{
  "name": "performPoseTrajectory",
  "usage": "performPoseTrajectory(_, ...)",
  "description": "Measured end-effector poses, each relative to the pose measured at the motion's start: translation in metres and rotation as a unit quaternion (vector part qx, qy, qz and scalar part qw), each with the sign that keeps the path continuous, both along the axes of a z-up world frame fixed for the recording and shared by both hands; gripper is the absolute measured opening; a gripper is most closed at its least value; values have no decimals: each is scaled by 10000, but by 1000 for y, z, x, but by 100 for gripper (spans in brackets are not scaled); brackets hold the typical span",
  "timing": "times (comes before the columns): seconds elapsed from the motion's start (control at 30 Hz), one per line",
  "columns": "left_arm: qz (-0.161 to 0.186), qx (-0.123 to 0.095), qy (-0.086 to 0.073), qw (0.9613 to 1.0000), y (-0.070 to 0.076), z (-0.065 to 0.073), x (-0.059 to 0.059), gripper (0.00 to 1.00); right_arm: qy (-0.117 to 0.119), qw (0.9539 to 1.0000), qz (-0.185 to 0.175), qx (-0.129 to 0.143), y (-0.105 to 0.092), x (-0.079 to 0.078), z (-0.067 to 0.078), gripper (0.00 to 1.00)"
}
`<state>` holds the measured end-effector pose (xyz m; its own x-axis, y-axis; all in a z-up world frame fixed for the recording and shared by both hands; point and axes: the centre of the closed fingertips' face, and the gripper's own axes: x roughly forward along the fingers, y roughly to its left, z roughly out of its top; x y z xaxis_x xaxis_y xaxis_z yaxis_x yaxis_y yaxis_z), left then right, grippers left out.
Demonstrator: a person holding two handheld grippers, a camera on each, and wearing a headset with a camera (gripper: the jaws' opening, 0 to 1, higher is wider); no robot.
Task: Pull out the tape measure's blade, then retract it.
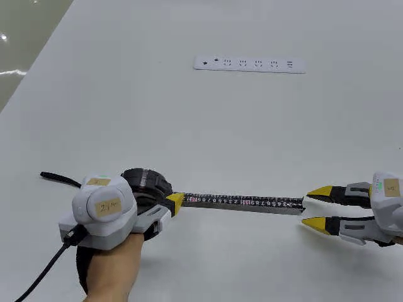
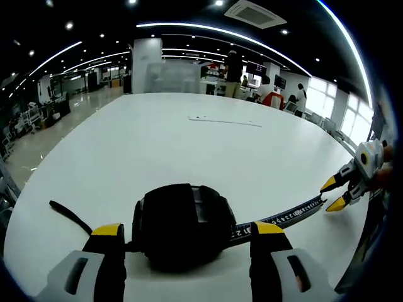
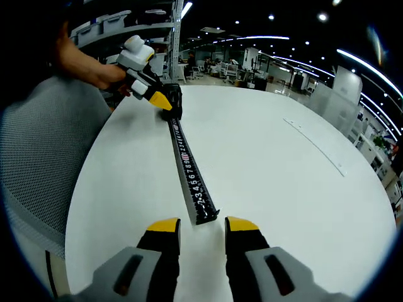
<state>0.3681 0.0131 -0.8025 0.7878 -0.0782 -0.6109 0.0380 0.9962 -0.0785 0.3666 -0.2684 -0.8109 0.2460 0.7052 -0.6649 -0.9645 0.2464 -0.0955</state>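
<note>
Two grippers share one job on the white table (image 1: 189,126). At the lower left of the head view, a black wrist strap (image 1: 60,179) trails from the tape measure case (image 1: 146,184). The case lies on the tabletop with the left gripper (image 2: 187,229) pressed in on its two sides, apparently to anchor it against a pull. That case is the only housing here, and the coiled remainder of the blade presumably sits inside it, out of sight. From its mouth the blade (image 1: 242,202) runs rightward, flat on the table with its numbers up. The blade tip (image 1: 301,205) lies at the opening of the right gripper (image 1: 306,209), whose yellow-tipped jaws stand spread on either side without pinching it. The blade looks drawn out and free, so retraction seems the next step. A white power strip (image 1: 250,63) lies well apart, at upper centre.
</note>
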Motion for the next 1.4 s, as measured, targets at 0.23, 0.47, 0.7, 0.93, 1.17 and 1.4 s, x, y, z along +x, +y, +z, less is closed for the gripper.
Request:
performPoseTrajectory(0.23,32,-29,92,9999,0,-7,5,74,40,9998,187,-30,7,3,-6,20)
performPoseTrajectory(0.47,82,-84,156,9998,-1,-12,8,72,83,9996,248,-49,8,7,-10,15)
performPoseTrajectory(0.7,207,-95,184,9996,1,-14,9,70,101,9995,305,-76,9,7,-10,13)
performPoseTrajectory(0.93,384,-188,200,9989,1,-14,10,71,114,9996,225,-113,9,10,-11,12)
performPoseTrajectory(1.17,473,-282,191,9983,2,-13,11,70,107,9997,196,-137,8,11,-11,12)
performPoseTrajectory(1.4,406,-288,342,9982,2,-15,8,68,96,9996,204,-155,8,11,-12,11)
